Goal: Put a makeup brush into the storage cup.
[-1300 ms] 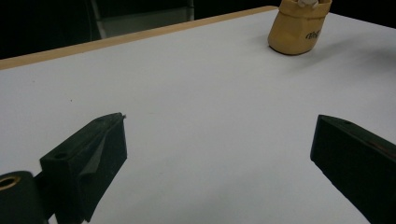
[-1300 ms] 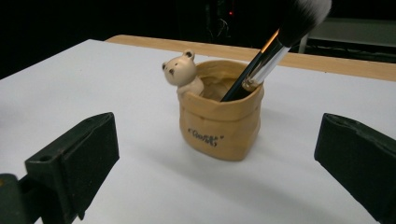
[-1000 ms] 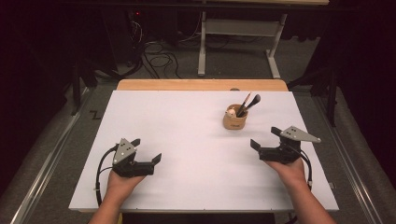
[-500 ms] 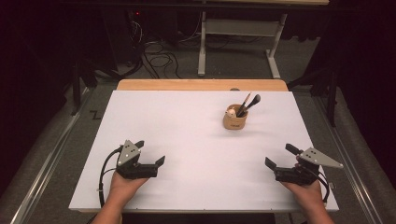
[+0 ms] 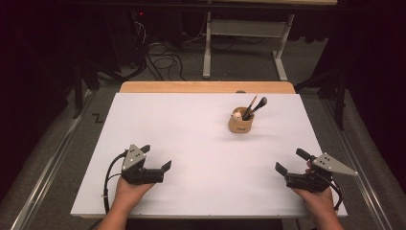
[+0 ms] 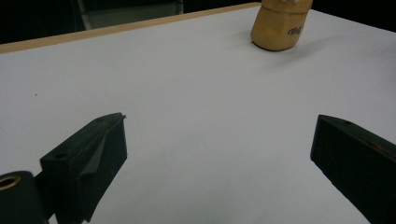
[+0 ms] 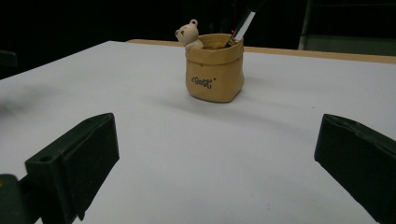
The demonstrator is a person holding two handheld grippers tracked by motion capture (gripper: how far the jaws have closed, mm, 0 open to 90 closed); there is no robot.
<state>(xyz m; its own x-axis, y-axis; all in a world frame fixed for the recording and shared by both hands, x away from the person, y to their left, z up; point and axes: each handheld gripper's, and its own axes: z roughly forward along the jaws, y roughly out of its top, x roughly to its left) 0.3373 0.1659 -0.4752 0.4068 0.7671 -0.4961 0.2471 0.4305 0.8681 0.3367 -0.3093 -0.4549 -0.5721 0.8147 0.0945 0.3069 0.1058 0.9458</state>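
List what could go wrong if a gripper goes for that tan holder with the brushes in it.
1. The brushes lean out over the rim of the tan holder; a jaw coming from above could knock them out.
2. The holder looks small and light, standing free on the white table; a one-sided push might tip or slide it.
3. Both the right gripper and left gripper are far off, open.

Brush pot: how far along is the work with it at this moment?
Looks done: the tan pot stands upright on the white table with two brushes and a small bear figure in it. In hand: nothing; the left gripper and right gripper sit near the table's front edge, jaws wide apart, well clear of the pot. Left: possibly nothing, or any work on the pot is yet to start.
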